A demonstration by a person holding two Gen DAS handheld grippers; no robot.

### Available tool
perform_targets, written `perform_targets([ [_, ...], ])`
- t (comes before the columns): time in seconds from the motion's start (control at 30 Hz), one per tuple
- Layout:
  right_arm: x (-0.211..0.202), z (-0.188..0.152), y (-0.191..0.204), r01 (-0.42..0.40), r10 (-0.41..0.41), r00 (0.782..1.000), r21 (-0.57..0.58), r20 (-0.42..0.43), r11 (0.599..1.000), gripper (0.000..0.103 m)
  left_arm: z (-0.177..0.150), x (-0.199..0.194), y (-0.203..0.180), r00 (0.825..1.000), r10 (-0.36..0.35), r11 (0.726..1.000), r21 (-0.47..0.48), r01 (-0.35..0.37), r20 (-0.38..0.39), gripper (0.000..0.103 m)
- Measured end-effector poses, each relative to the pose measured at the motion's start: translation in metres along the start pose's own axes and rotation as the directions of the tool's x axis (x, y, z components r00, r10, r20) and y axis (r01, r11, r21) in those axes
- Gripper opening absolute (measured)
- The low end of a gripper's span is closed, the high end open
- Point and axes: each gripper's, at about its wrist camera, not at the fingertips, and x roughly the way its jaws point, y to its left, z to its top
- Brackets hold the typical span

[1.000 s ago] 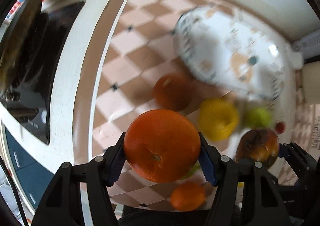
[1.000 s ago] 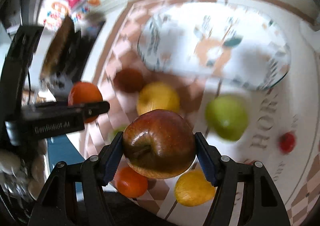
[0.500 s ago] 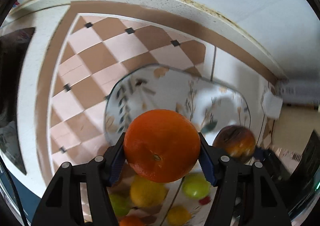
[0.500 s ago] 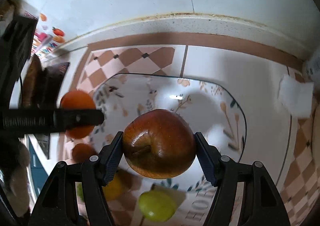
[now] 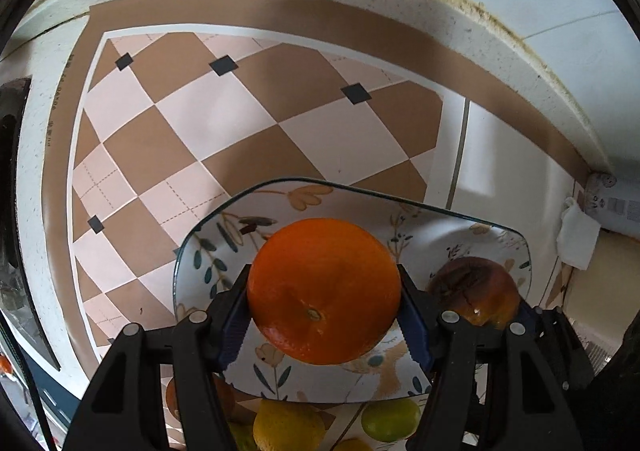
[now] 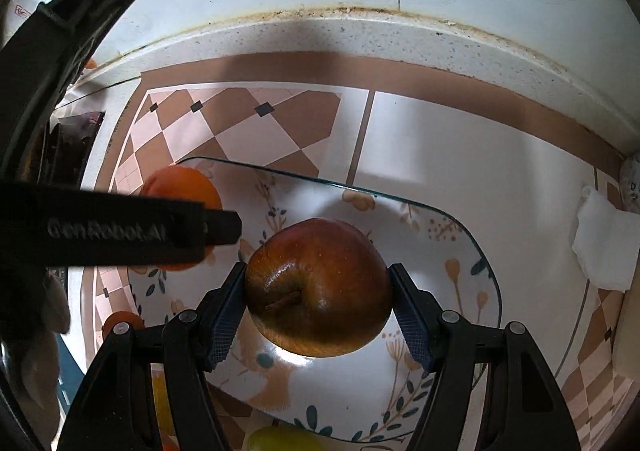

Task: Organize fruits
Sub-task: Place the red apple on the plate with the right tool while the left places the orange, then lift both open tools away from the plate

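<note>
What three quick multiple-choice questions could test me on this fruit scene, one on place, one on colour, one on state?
1. Where is the orange?
A. between the left gripper's pads
B. on the mat
C. in a drawer

2. What colour is the apple?
A. bright green
B. dark red-brown
C. yellow

3. How is the right gripper?
A. open and empty
B. out of view
C. shut on the apple

Answers: 1 A, blue pads press both its sides above the plate. 2 B, glossy red-brown skin. 3 C, pads clamp it.

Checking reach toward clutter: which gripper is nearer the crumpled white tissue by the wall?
Right gripper: the tissue lies just off its right; the left gripper is farther away.
</note>
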Motion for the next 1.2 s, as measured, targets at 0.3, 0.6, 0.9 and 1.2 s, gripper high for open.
perform_targets([
  [0.3, 0.005, 0.006, -0.009, -0.006, 0.009, 0.999, 0.070, -0.035, 0.998, 0.072, -0.006, 0.001, -0.016, 0.996, 0.088, 0.995, 0.043, -0.088, 0.007, 0.063],
  [0.6, -0.016, -0.002, -0.015, -0.007, 0.010, 1.000, 0.136, -0.023, 0.991, 0.091, -0.020, -0.015, -0.046, 0.980, 0.161, 0.980, 0.098, -0.172, 0.115, 0.083],
  [0.9, -0.051, -0.038, -0.011, 0.041, -0.045, 0.999, 0.198, 0.013, 0.979, 0.091, -0.083, -0.063, -0.045, 0.927, 0.228, 0.953, 0.128, -0.276, 0.298, 0.083],
  [1.2, -0.108, -0.092, -0.001, 0.050, -0.074, 0.993, 0.237, 0.092, 0.970, 0.091, -0.154, -0.100, -0.013, 0.898, 0.194, 0.948, 0.161, -0.276, 0.395, 0.083],
])
